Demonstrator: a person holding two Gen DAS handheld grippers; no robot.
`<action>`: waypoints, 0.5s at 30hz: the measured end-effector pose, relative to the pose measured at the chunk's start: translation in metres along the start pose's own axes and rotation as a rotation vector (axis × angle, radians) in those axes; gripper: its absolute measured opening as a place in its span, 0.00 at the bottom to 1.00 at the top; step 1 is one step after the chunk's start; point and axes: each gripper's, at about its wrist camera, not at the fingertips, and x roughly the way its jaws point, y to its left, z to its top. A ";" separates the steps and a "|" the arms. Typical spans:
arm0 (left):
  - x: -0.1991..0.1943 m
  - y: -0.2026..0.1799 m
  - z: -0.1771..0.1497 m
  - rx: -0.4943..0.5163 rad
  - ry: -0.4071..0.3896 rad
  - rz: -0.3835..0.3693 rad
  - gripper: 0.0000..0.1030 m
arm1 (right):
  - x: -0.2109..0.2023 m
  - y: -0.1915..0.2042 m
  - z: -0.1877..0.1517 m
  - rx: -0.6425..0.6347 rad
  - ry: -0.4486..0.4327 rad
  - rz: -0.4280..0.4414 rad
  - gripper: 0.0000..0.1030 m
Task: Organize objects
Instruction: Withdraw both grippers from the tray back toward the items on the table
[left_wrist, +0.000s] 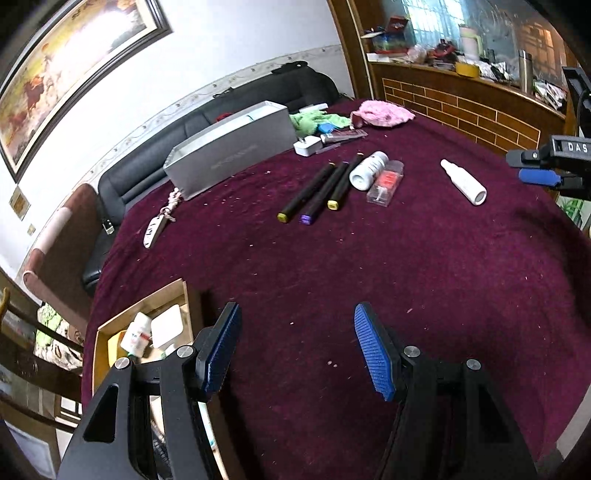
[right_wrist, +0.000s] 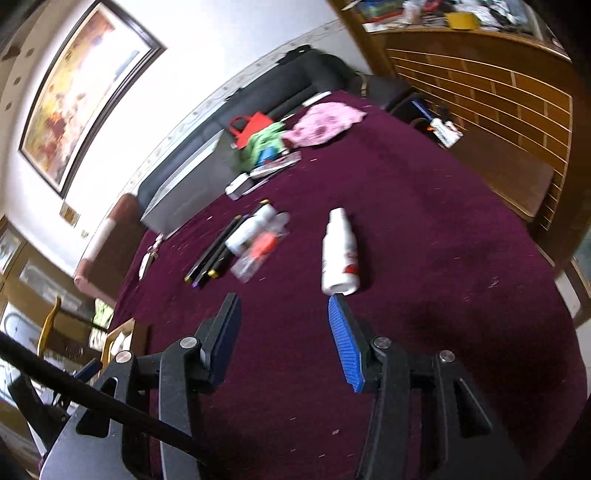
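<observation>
Over a maroon tablecloth: left gripper, fingers spread wide and empty, held low above bare cloth; right gripper, likewise parted and holding nothing, its right pad tip just short of the base of a white spray bottle lying on its side. Further back: three black markers side by side; a white pill bottle touching a clear plastic case with red contents; a silver box; a white charger; green cloth; pink cloth; a keyring near the left edge. Cardboard box at the table's near left corner, holding a small bottle and a white item, partly hidden behind the left gripper's frame. Right-wrist view blurred; labels unreadable.
</observation>
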 end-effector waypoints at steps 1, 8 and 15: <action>0.004 -0.002 0.002 0.005 0.006 -0.004 0.55 | 0.001 -0.004 0.002 0.009 -0.002 -0.004 0.46; 0.025 -0.008 0.011 0.004 0.036 -0.031 0.55 | 0.011 -0.032 0.016 0.064 -0.010 -0.060 0.48; 0.049 -0.006 0.014 -0.025 0.085 -0.094 0.55 | 0.039 -0.047 0.030 0.089 0.019 -0.113 0.48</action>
